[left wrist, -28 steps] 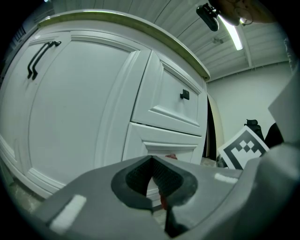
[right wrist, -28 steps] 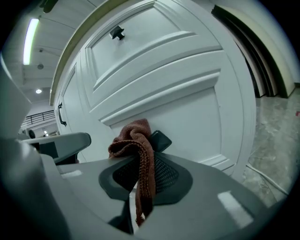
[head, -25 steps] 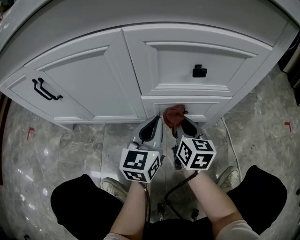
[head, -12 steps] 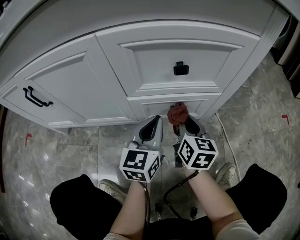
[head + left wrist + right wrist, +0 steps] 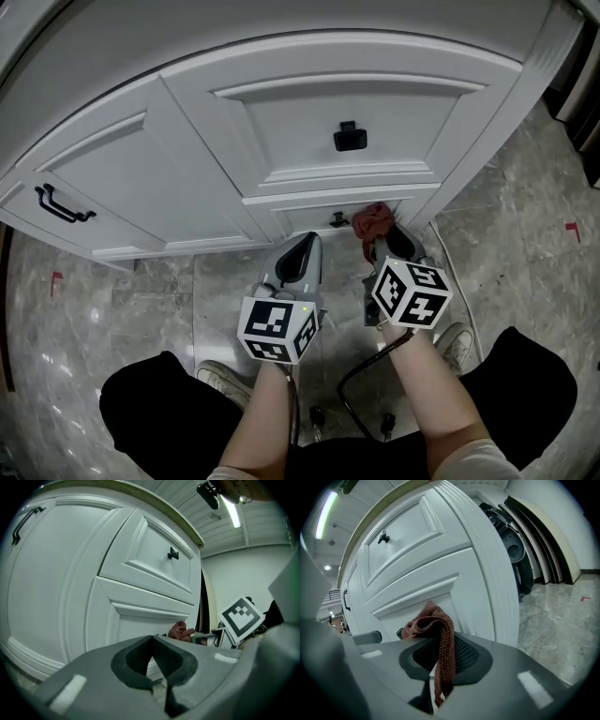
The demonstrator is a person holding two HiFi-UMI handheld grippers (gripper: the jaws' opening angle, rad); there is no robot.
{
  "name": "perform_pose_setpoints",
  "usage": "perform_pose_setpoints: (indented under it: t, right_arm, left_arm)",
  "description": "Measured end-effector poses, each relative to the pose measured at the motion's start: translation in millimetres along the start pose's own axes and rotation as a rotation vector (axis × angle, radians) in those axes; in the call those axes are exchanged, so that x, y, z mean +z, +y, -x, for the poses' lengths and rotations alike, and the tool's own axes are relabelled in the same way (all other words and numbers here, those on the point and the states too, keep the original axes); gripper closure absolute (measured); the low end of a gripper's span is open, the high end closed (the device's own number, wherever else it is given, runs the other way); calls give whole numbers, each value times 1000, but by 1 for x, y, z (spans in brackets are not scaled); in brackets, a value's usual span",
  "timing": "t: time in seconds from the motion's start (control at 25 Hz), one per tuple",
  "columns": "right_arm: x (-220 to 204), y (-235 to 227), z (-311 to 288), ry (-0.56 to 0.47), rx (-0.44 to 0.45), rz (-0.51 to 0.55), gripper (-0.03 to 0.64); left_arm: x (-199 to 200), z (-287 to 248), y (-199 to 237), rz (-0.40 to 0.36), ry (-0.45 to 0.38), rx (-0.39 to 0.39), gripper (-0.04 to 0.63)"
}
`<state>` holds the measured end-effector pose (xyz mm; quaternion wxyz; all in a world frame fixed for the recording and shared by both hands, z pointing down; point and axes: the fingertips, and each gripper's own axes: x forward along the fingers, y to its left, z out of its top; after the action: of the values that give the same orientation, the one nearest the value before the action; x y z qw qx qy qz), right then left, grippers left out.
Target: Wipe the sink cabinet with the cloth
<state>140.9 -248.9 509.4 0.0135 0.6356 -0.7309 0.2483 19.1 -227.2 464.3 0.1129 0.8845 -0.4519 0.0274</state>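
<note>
The white sink cabinet fills the top of the head view, with a drawer front bearing a black knob. A reddish-brown knitted cloth is pinched in my right gripper, bunched against the lower drawer panel by its small black pull. In the right gripper view the cloth hangs from my right gripper beside the cabinet. My left gripper is shut and holds nothing, just short of the cabinet base. The left gripper view shows my left gripper, the cloth and the cabinet.
A cabinet door with a black bar handle stands at the left. Grey marble floor spreads below the cabinet. A person's shoes and dark trousers sit at the bottom. A cable loops between the legs. Dark items lean against the wall at the right.
My right gripper has carried the cloth to the right along the lower drawer panel. The view has shifted, so the cabinet sits further left. The left gripper has stayed in place.
</note>
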Motion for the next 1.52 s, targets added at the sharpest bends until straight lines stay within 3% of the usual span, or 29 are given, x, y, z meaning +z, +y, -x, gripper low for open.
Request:
perform_pose_setpoints:
  t: [0.44,0.72,0.88,1.04,1.24,1.52]
  right_arm:
    - [20,-62,27,-44,-136,18,529]
    - [6,-70,35,-65,-193,36,531]
    - [-23,-27,23,-33,-119,109,529]
    - [-63,40,5,34,28,169,529]
    - [-91,116,-19,74,192,141,529]
    - [-107,156,-50,112,219,96,529]
  left_arm:
    - [-8,-25,-50,4,20,-102,595]
    - [-24,-11,-25,16,55,-51,595]
    - [-34,10,13,61,63,29,595]
    - [-35,32,44,84,56,92,595]
    - [-33,52,69,87,50,138,595]
    - [-38,67,93,97,54,172,595]
